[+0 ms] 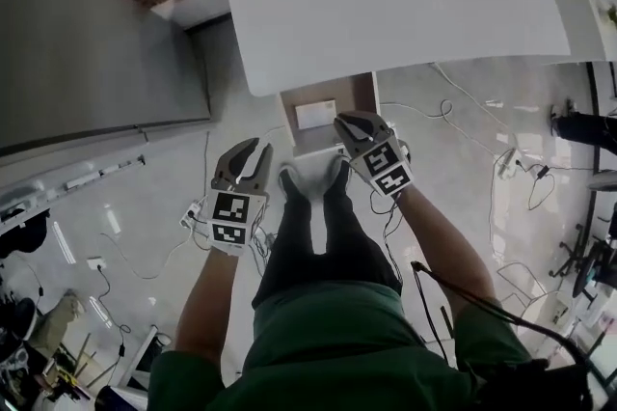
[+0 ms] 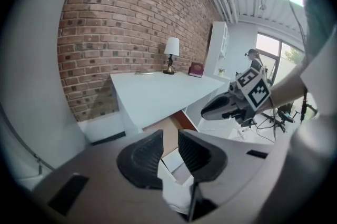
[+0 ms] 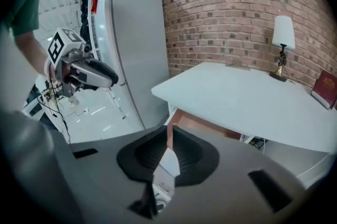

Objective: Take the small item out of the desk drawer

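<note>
Head view shows the left gripper (image 1: 258, 151) at lower left of centre, clear of the desk (image 1: 386, 4). Its jaws stand a narrow gap apart with nothing between them, as the left gripper view confirms. To its right, under the desk's near edge, the drawer (image 1: 359, 95) is pulled out, and the small item (image 1: 315, 114), a pale flat rectangle, lies on its brown floor. Further right, the right gripper (image 1: 343, 123) sits at the drawer's front right corner. The right gripper view shows its jaws only slightly parted and aimed at the drawer's edge, with neither pad visibly pressing on anything. The opening step looks done and the pick-up not yet begun. The next move probably calls for one gripper to widen, reach down over the item and close on its edges. Being flat, the item may be awkward to lift.
</note>
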